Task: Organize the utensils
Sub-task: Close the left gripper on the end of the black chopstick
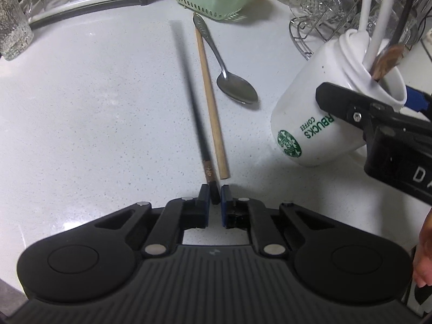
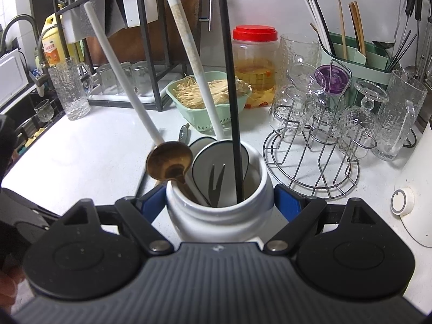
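Observation:
My left gripper (image 1: 215, 195) is shut on the near end of a black chopstick (image 1: 189, 91) that points away over the white counter (image 1: 94, 113). Beside it lie a wooden chopstick (image 1: 212, 108) and a metal spoon (image 1: 229, 78). My right gripper (image 2: 220, 202) is shut on a white Starbucks mug (image 2: 216, 216), also in the left wrist view (image 1: 324, 113), and holds it tilted. The mug holds two white-handled spoons (image 2: 189, 43), a gold spoon (image 2: 168, 162), a black chopstick (image 2: 229, 86) and a small fork (image 2: 214, 186).
A green basket (image 1: 213, 2) of bean sprouts stands at the back. A wire rack (image 2: 313, 167) with upturned glasses is to the right, a red-lidded jar (image 2: 255, 64) behind, a green utensil drainer (image 2: 359, 56) far right, a glass mug (image 1: 13, 27) far left.

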Tool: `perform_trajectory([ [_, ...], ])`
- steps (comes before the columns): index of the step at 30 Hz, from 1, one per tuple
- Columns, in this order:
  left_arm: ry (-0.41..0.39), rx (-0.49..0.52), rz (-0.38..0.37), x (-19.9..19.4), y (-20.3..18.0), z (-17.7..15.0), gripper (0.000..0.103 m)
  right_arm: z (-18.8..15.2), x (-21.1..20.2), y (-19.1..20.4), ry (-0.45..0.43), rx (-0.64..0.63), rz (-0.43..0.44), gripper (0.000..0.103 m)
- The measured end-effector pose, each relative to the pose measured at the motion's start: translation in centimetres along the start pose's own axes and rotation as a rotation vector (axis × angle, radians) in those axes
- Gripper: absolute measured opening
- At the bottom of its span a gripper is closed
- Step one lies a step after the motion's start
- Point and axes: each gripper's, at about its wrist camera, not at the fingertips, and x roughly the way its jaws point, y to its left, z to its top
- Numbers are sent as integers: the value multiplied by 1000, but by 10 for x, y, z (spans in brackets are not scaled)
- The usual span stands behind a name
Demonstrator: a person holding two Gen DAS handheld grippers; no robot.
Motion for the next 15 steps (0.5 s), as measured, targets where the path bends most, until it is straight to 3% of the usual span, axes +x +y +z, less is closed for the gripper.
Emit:
perform_trajectory([
  [15,-9,-141,-9,-39,27,-41,7,-3,-6,2,4,-19,31,89],
])
